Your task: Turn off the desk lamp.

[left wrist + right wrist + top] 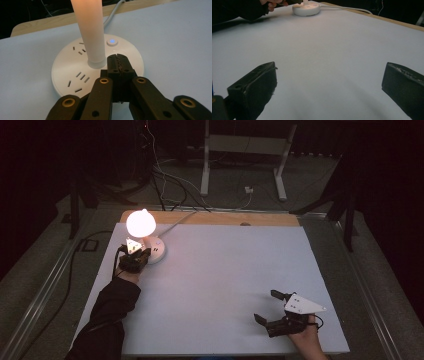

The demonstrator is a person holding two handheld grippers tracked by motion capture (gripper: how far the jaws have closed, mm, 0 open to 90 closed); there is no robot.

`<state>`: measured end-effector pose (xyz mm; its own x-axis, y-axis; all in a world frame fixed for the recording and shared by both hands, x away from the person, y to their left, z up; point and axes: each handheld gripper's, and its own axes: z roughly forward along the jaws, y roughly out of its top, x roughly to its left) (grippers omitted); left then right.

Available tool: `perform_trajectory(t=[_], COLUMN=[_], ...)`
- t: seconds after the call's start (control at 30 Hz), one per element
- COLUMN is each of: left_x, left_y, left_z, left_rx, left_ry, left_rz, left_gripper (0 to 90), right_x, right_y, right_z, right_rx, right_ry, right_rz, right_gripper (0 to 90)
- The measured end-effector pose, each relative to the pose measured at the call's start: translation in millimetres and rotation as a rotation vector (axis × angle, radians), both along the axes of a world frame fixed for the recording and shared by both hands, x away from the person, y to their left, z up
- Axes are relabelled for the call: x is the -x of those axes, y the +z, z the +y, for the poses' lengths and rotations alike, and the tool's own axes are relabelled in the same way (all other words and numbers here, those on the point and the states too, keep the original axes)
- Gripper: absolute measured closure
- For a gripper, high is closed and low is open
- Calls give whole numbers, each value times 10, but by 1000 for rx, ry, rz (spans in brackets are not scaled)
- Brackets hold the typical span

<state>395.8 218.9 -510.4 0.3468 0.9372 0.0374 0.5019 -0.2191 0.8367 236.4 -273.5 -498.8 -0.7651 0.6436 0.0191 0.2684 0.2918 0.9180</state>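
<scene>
Round white plastic socket hub (156, 249) (a glowing white bulb lamp (140, 222) plugged into it) sits at ten o'clock on the white table sheet (220, 285). Left gripper (117, 62), jaws closed on nothing, rests on it; right gripper (265, 307), at five o'clock, gapes empty.

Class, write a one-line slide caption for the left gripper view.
Shut left gripper poised over a round white power strip, beside the lit lamp's stem and the glowing blue button.

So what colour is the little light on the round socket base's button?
Blue, clearest in the left gripper view.
</scene>
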Motion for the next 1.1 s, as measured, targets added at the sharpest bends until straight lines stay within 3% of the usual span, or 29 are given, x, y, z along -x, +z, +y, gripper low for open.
perform_trajectory(t=[0.73, 0.87, 1.03, 1.1], left_x=[-21, -19, -3, -8], left_y=[-54, -71, -77, -65], left_z=[-35, 12, -26, -21], left_rx=[-42, -16, -61, -58], left_ry=[-7, -6, -11, -13], left_rz=[14, 16, -3, 8], left_gripper=[900, 900, 900, 900], right_x=[3, 5, 1, 3], right_y=[2, 4, -1, -2], right_z=[-1, 1, 3, 8], right_rx=[4, 6, 8, 10], right_ry=[1, 1, 0, 1], right_rz=[-1, -2, 0, 0], right_gripper=[0, 0, 0, 0])
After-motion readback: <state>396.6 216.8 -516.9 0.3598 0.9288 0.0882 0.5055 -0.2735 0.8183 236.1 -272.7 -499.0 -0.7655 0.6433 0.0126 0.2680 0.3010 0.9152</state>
